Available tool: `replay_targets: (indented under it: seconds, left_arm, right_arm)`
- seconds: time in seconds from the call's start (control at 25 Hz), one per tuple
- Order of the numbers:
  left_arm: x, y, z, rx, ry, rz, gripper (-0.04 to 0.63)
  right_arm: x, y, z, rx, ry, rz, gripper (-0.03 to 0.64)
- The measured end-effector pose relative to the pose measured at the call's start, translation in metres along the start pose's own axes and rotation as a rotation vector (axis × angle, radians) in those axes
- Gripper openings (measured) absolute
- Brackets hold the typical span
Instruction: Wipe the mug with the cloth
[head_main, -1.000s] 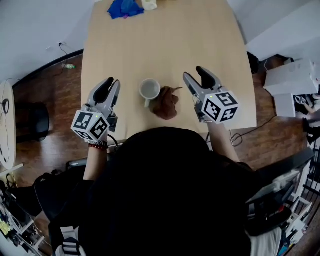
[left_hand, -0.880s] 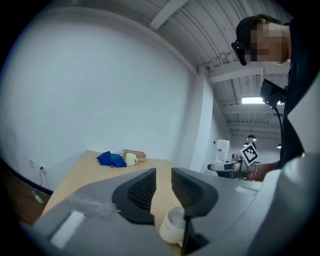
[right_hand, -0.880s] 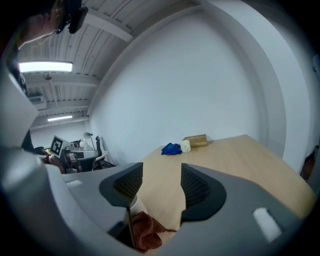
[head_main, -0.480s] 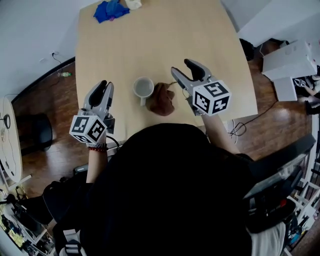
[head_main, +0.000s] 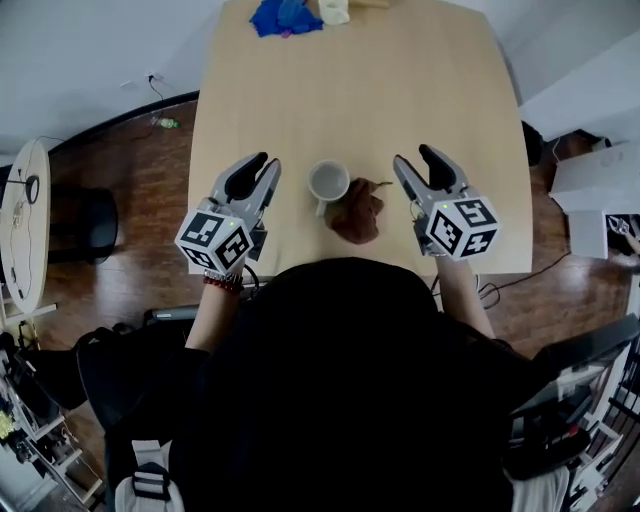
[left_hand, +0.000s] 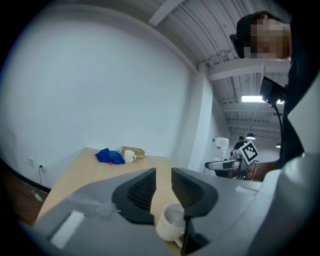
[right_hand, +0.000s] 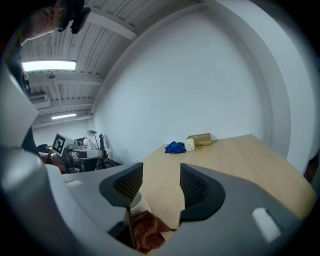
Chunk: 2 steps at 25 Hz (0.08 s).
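A white mug (head_main: 328, 182) stands upright near the table's front edge, its handle toward me. A crumpled brown cloth (head_main: 358, 212) lies against its right side. My left gripper (head_main: 258, 170) hovers left of the mug, open with nothing between its fingers. My right gripper (head_main: 420, 162) hovers right of the cloth, also open and empty. In the left gripper view the mug (left_hand: 172, 225) shows just below the left gripper (left_hand: 163, 182). In the right gripper view the mug (right_hand: 140, 202) and cloth (right_hand: 150, 231) sit low and left of the right gripper (right_hand: 161, 182).
At the far end of the wooden table (head_main: 400, 90) lie a blue cloth (head_main: 285, 15), a cream mug (head_main: 333, 10) and a cardboard box (right_hand: 200, 139). Dark wood floor surrounds the table; a round side table (head_main: 22, 235) stands at the left.
The head view has shifted. My left gripper has come a little closer to the mug. The right gripper stays beside the cloth; mug and cloth have not moved.
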<state>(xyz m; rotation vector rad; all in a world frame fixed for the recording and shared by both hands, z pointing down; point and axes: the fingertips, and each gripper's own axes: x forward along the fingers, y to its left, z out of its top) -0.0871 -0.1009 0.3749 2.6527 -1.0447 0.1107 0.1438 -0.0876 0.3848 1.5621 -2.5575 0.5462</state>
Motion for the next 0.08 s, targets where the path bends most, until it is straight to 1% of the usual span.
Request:
replay_targets:
  seconds: [0.08]
  left_arm:
    - [0.0007,0.0015,0.0012,0.001,-0.003,-0.001,0.093]
  right_arm:
    - [0.0044,0.0017,0.0023,-0.008,0.001,0.007,0.232]
